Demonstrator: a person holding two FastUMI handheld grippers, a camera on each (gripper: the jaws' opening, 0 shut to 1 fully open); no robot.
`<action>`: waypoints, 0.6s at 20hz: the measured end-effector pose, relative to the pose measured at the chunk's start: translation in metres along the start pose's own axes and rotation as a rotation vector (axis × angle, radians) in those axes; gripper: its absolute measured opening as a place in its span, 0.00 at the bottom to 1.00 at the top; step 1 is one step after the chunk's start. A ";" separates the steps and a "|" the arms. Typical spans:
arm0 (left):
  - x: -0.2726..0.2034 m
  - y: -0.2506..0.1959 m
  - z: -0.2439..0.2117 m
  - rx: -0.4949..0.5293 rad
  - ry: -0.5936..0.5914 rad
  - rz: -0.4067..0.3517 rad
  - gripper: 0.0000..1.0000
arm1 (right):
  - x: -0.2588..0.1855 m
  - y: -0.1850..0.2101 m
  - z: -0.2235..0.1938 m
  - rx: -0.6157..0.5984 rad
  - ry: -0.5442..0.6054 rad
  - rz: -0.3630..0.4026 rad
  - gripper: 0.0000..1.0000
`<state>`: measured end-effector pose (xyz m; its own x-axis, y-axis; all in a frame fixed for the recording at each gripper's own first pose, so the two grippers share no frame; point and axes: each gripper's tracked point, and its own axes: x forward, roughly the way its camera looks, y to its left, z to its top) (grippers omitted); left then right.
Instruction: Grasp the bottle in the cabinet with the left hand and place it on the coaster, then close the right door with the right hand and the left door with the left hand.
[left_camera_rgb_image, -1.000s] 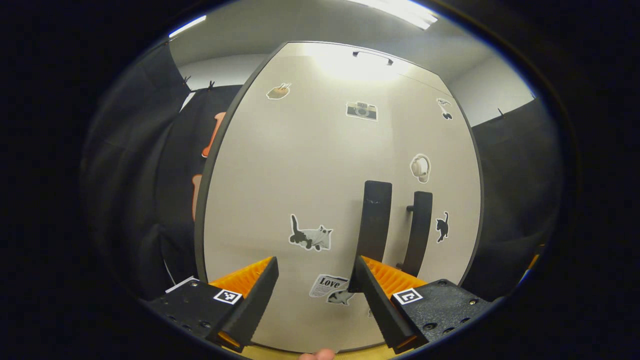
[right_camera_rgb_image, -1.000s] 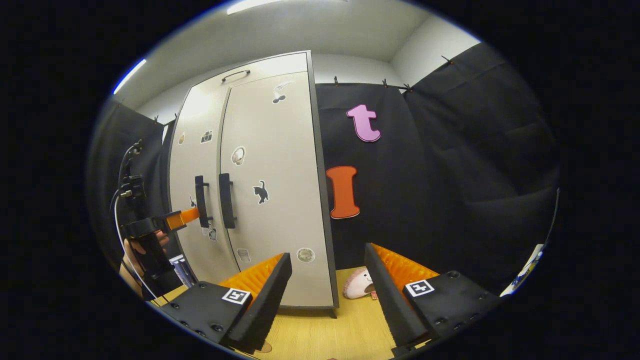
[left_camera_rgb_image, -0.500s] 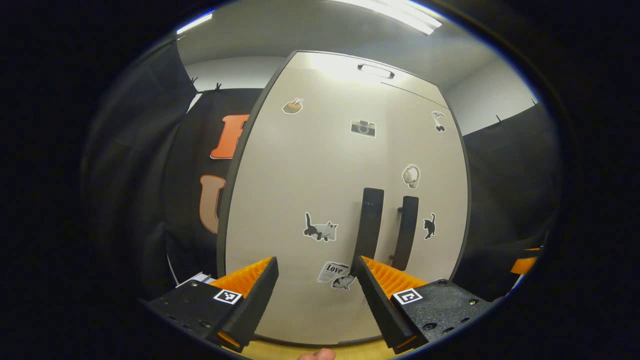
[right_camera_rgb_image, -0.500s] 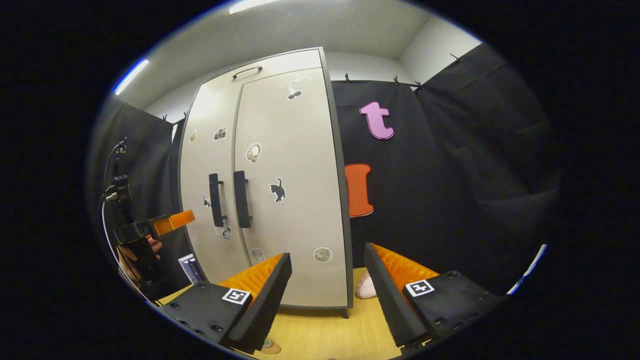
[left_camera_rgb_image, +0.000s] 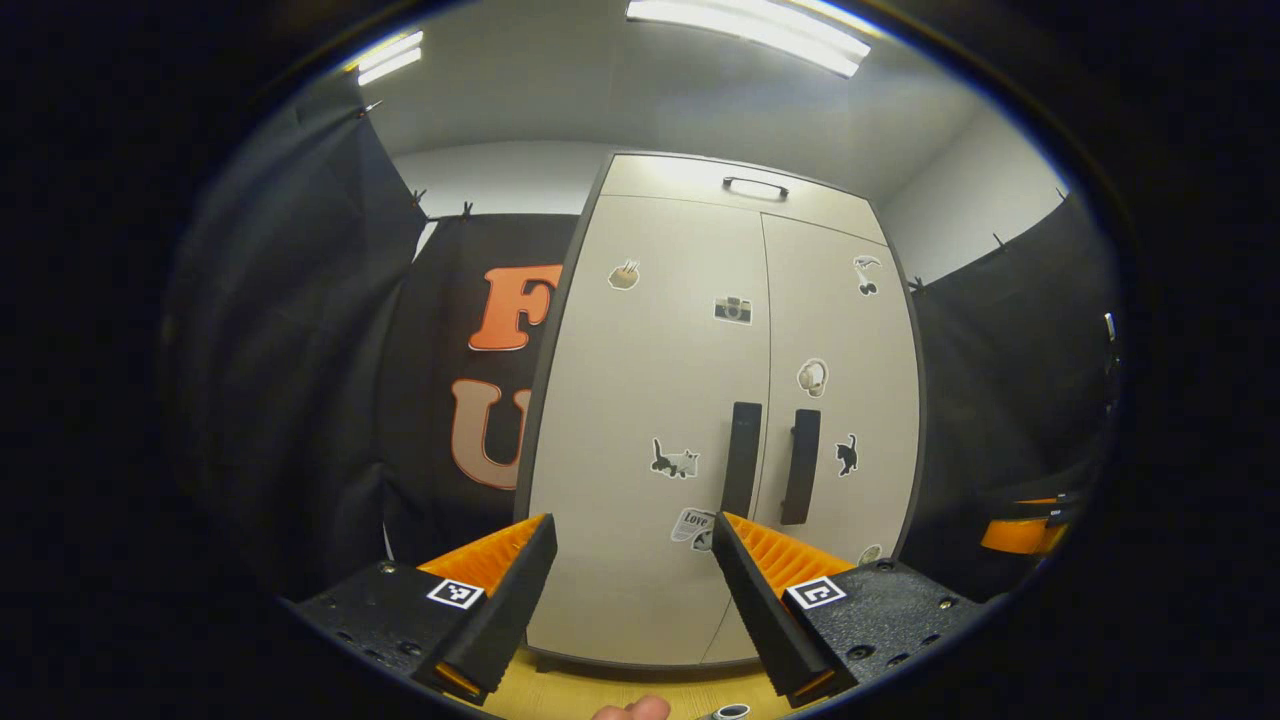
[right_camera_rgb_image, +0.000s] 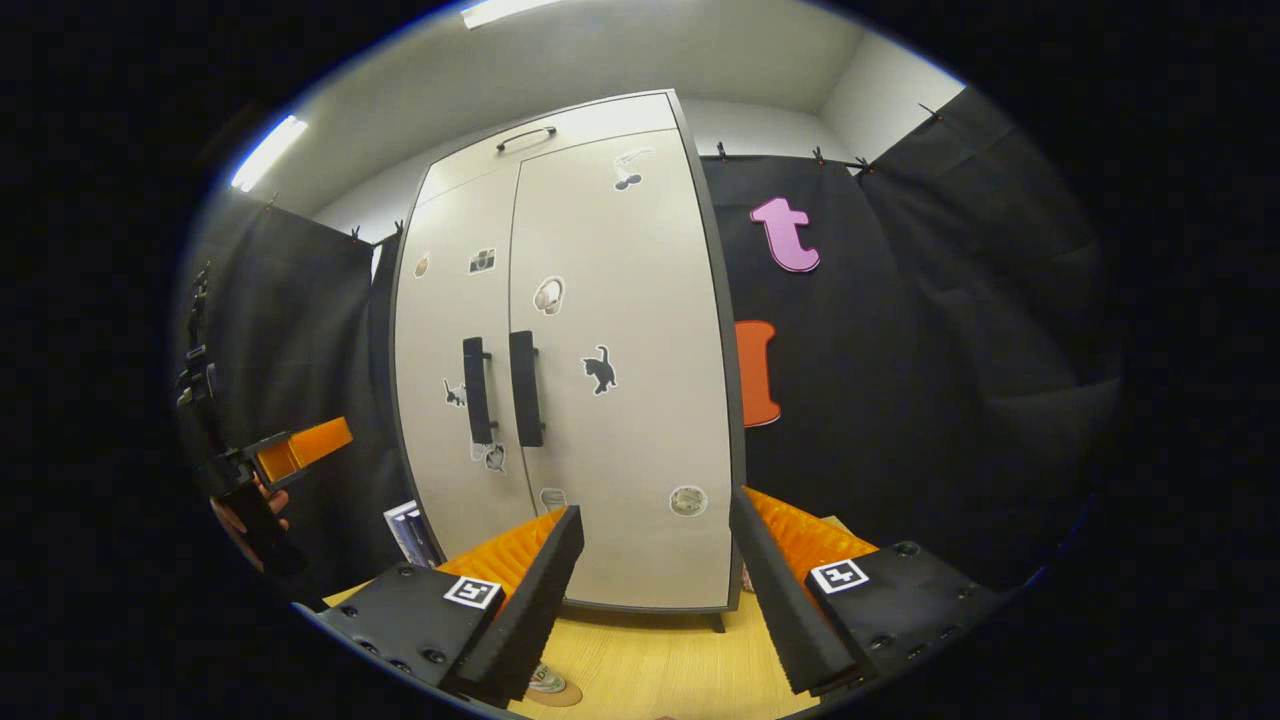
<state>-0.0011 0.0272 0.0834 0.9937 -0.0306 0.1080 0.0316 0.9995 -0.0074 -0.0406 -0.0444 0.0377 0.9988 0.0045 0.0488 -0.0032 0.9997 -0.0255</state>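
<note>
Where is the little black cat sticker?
The black cat sticker is on the cabinet's right door, just right of the right handle in the right gripper view, below the headphones sticker.

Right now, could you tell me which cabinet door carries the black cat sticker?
The right door: its black cat sticker sits beside the handle, whereas the left door shows a grey-and-black cat.

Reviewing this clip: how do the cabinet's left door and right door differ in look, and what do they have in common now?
The beige left cabinet door carries a camera sticker and a grey-and-white cat sticker; the beige right cabinet door carries a headphones sticker and a small black cat sticker. The left door's black bar handle sits at its right edge, the right door's black bar handle at its left edge. Both are shut, flush, with matching upright handles side by side.
</note>
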 end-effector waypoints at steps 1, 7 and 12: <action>-0.006 0.000 0.000 -0.002 0.001 0.003 0.95 | -0.001 0.002 0.001 0.002 -0.003 0.008 0.97; -0.030 0.001 -0.013 -0.009 0.051 -0.008 0.95 | -0.002 0.007 -0.004 -0.013 -0.021 0.014 0.97; -0.040 0.001 -0.020 -0.030 0.067 -0.011 0.95 | -0.004 0.005 -0.009 -0.044 -0.011 0.018 0.97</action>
<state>-0.0384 0.0296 0.0590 0.9982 -0.0433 0.0411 0.0448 0.9983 -0.0367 -0.0439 -0.0397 0.0281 0.9980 0.0234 0.0591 -0.0192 0.9973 -0.0709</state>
